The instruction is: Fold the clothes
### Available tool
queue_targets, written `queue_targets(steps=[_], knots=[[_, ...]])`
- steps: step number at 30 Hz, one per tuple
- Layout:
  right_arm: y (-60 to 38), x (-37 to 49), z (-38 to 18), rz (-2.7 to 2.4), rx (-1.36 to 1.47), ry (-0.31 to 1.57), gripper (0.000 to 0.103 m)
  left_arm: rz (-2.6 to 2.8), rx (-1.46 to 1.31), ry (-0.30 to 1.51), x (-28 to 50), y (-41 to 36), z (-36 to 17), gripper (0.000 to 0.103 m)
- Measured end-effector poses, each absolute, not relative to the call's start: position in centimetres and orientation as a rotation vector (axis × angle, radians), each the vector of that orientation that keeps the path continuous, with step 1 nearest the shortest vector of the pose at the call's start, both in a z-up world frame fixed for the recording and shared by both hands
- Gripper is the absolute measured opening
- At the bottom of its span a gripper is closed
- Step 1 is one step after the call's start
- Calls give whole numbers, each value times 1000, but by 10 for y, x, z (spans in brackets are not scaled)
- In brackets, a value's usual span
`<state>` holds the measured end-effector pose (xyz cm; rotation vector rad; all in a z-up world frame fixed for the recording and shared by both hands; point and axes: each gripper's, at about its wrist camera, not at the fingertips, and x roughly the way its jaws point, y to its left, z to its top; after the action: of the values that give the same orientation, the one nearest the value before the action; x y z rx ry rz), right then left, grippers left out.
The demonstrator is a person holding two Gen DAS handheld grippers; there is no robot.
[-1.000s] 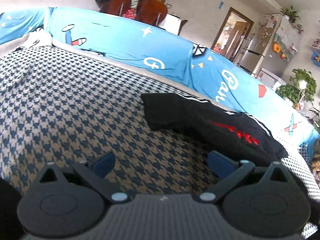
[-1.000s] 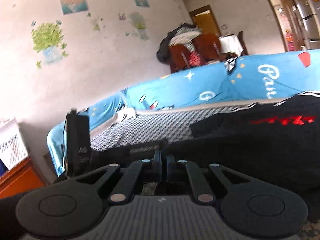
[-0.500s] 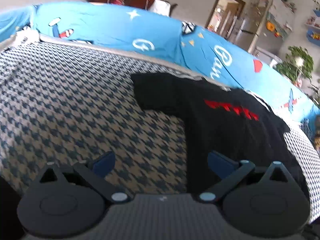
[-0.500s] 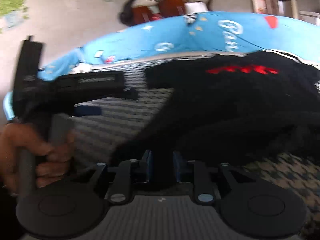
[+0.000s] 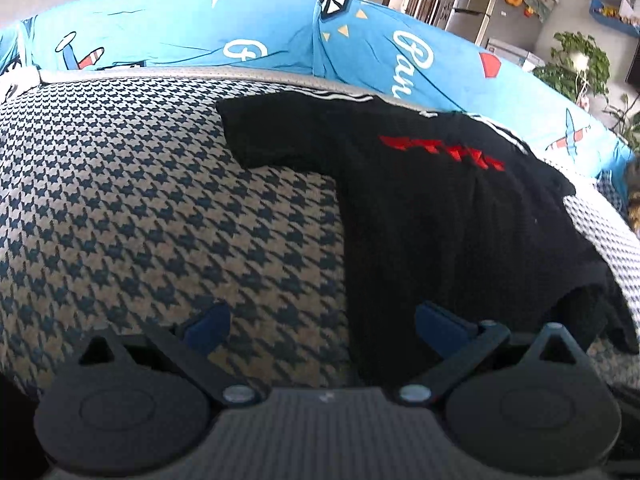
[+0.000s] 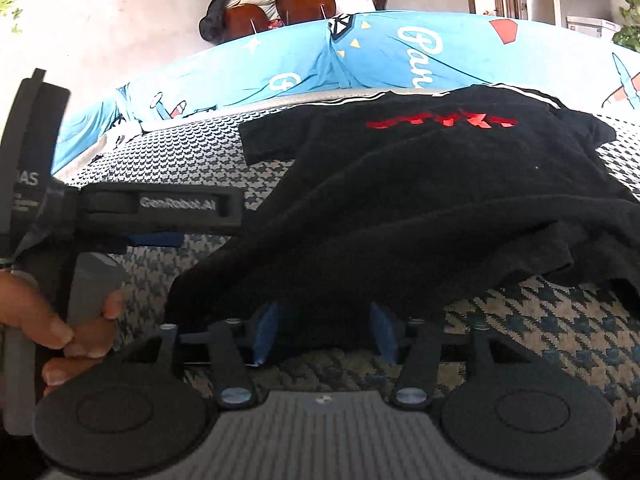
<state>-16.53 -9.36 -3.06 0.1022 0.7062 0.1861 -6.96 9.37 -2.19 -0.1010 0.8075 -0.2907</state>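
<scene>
Both tongs gape over the black shirt (image 5: 440, 208) on the houndstooth cover (image 5: 140, 200).

Right gripper (image 6: 324, 334) jaws opened, black shirt (image 6: 420, 208) hem released.

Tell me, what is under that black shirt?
The black shirt lies on a checked cover, which shows all around it. Whatever sits directly beneath the cloth, or inside its folds, is hidden.
</scene>
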Motion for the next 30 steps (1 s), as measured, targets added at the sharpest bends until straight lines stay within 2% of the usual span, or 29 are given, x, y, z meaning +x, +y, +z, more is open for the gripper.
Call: queue_targets(steps=[8,30], knots=[[-95,-170,-31,195,124,713,58,-284,-33,807,-71,86,-25,103],[-104,-176,-26,158,164,688,60,-262,47,796,-71,75,-29,103]])
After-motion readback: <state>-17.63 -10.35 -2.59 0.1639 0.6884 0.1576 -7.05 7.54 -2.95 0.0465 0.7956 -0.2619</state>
